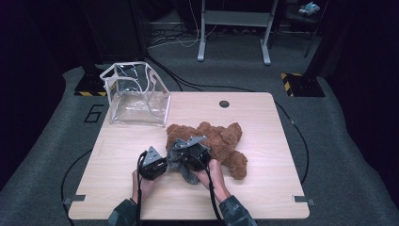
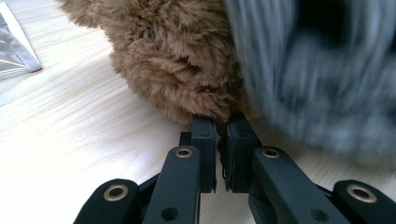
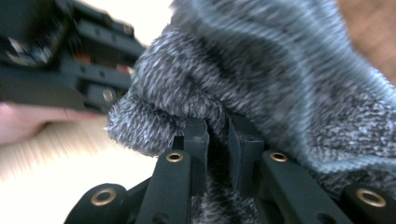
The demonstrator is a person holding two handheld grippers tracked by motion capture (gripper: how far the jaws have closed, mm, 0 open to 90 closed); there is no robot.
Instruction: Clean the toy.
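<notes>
1. Clear plastic bag (image 1: 136, 96) with white trim, standing open on the table's far left corner.
2. Wooden table (image 1: 263, 141), with a round cable hole (image 1: 224, 103) near its far edge.
3. Grey metal stand (image 1: 234, 28) on the carpet beyond the table.

teddy bear (image 1: 214, 141) mid-table, clear bag (image 1: 136, 96) behind-left, knit cloth (image 1: 181, 165) before it
</notes>
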